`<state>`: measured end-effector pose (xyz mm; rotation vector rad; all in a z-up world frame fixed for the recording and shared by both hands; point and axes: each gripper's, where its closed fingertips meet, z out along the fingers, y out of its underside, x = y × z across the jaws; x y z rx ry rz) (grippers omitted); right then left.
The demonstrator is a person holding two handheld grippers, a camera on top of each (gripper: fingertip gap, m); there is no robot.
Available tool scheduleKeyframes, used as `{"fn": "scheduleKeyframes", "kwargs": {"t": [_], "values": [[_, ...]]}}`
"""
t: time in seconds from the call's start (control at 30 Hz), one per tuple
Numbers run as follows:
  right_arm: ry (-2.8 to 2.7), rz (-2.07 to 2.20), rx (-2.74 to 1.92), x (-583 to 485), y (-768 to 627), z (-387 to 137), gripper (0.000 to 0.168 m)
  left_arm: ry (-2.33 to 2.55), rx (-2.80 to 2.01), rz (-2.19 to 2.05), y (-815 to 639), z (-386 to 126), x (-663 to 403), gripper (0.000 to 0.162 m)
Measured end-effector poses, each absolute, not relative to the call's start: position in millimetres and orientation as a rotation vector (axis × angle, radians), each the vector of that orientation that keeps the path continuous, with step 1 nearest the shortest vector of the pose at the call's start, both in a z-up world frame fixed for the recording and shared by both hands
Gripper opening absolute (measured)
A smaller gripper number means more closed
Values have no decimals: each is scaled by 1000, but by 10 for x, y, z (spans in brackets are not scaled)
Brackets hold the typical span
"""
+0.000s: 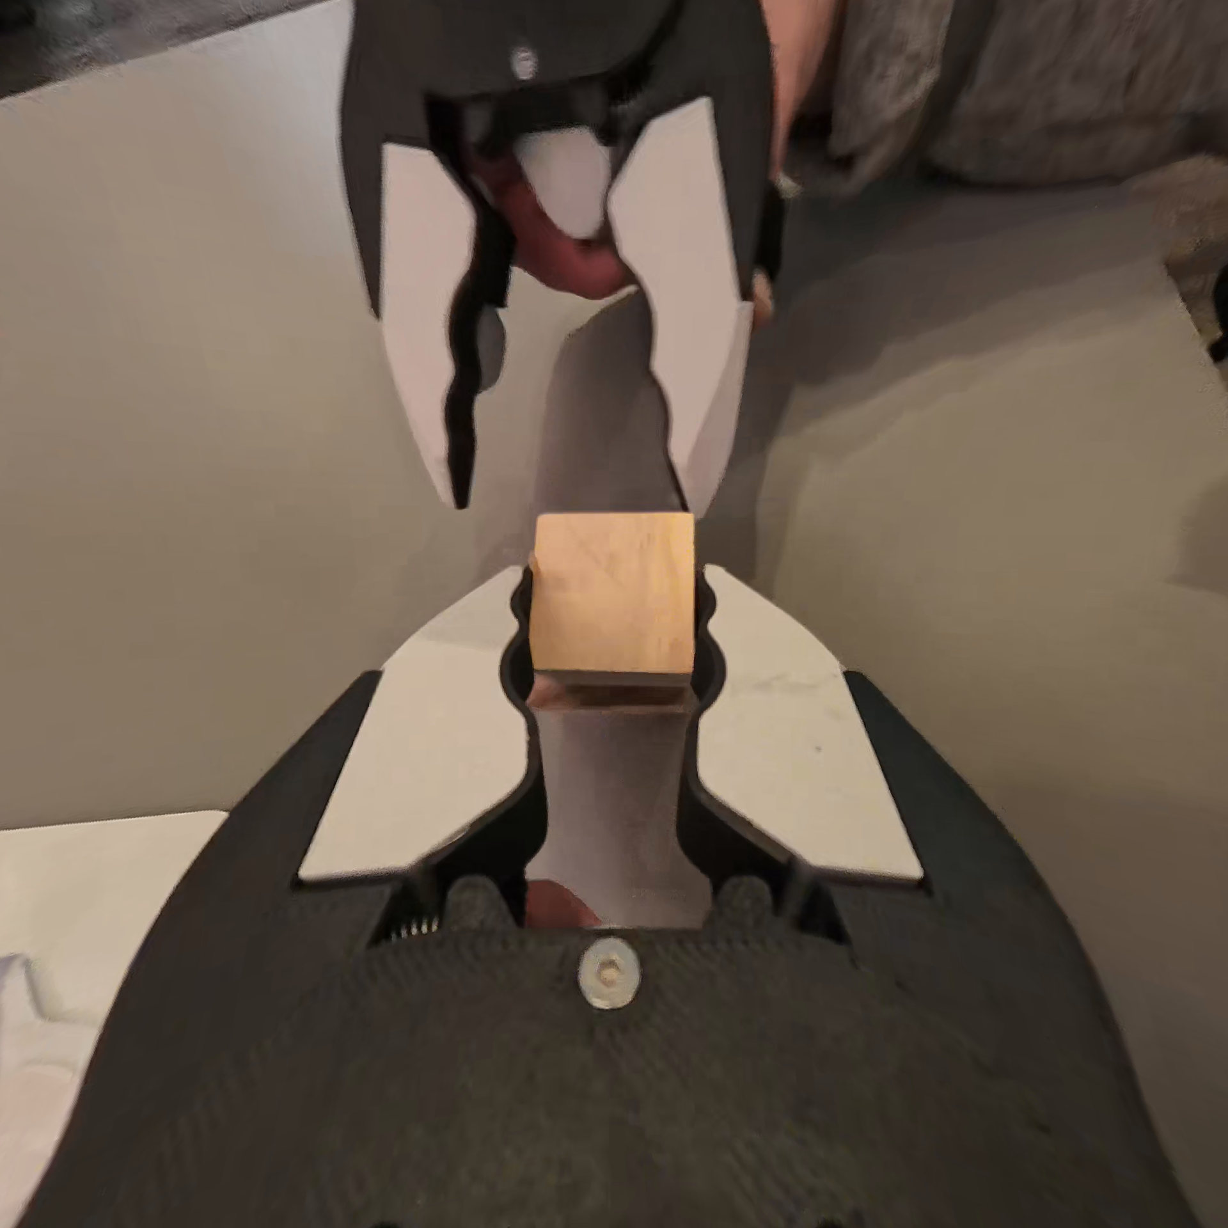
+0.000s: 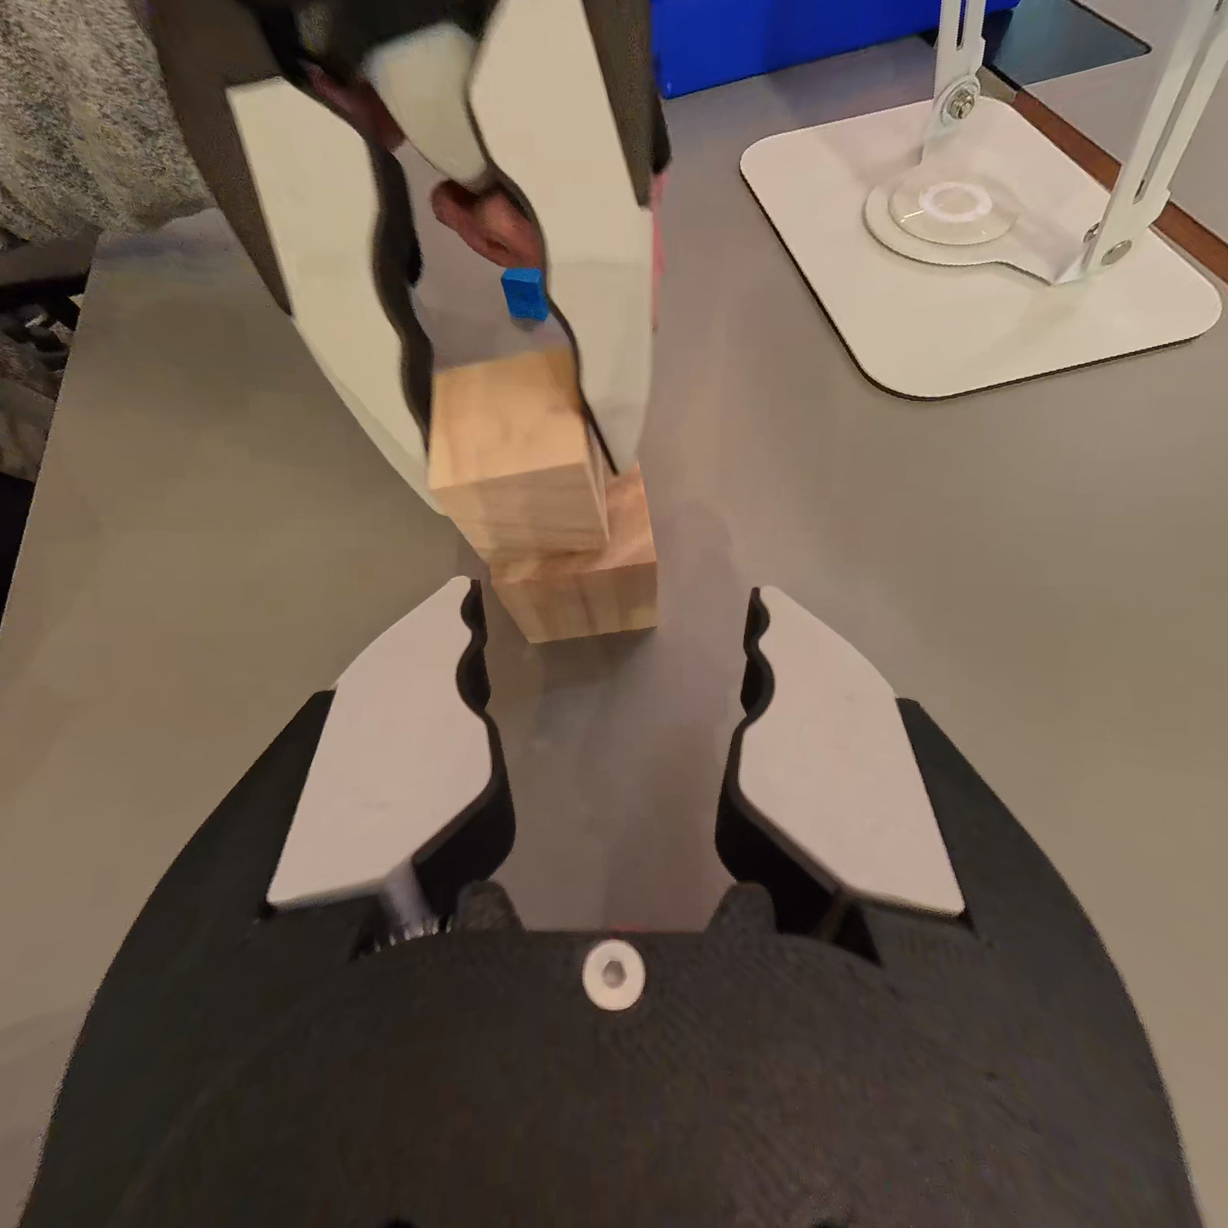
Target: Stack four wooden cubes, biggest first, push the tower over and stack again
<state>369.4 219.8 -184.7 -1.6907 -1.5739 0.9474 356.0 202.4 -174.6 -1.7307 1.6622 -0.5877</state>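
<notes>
My left gripper (image 1: pixel 614 578) is shut on a light wooden cube (image 1: pixel 611 598). In the right wrist view the left gripper (image 2: pixel 525 472) holds this cube (image 2: pixel 511 452) on or just above a second wooden cube (image 2: pixel 578 591), offset to the left; I cannot tell whether they touch. A sliver of the lower cube (image 1: pixel 618 698) shows under the held one. My right gripper (image 2: pixel 611 591) is open and empty, just in front of the lower cube. It also shows in the left wrist view (image 1: pixel 575 502), open, beyond the held cube.
A small blue block (image 2: pixel 525 296) stands on the grey table (image 2: pixel 864 598) behind the cubes. A white stand base (image 2: pixel 830 219) with metal arms sits at the far right, a blue box (image 2: pixel 764 40) behind it. White paper (image 1: pixel 80 897) lies at the near left. Both grippers' tips are close together, under 4 cm apart.
</notes>
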Motion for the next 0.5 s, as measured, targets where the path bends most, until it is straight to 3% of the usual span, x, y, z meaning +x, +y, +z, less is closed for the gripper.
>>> {"fn": "scheduleKeyframes", "kwargs": {"t": [0.03, 0.1, 0.13, 0.27, 0.4, 0.5], "values": [[-1581, 950, -1687, 3694, 2184, -1850, 75, 1611, -1761, -628, 2063, -1746, 3575, 45], [-1590, 946, -1682, 3698, 2168, -1842, 74, 1568, -1795, -543, 2174, -1772, 3480, 81], [-1591, 948, -1676, 3702, 2160, -1827, 74, 1538, -1778, -501, 2203, -1709, 3393, 85], [-1581, 962, -1650, 3741, 2156, -1755, 74, 1560, -1820, -473, 1921, -1597, 2659, 75], [-1592, 975, -1650, 3751, 2143, -1764, 72, 1609, -2023, -343, 1790, -2037, 1742, 60], [-1605, 973, -1641, 3721, 2117, -1765, 71, 1594, -2056, -394, 1778, -2316, 1690, 45]]}}
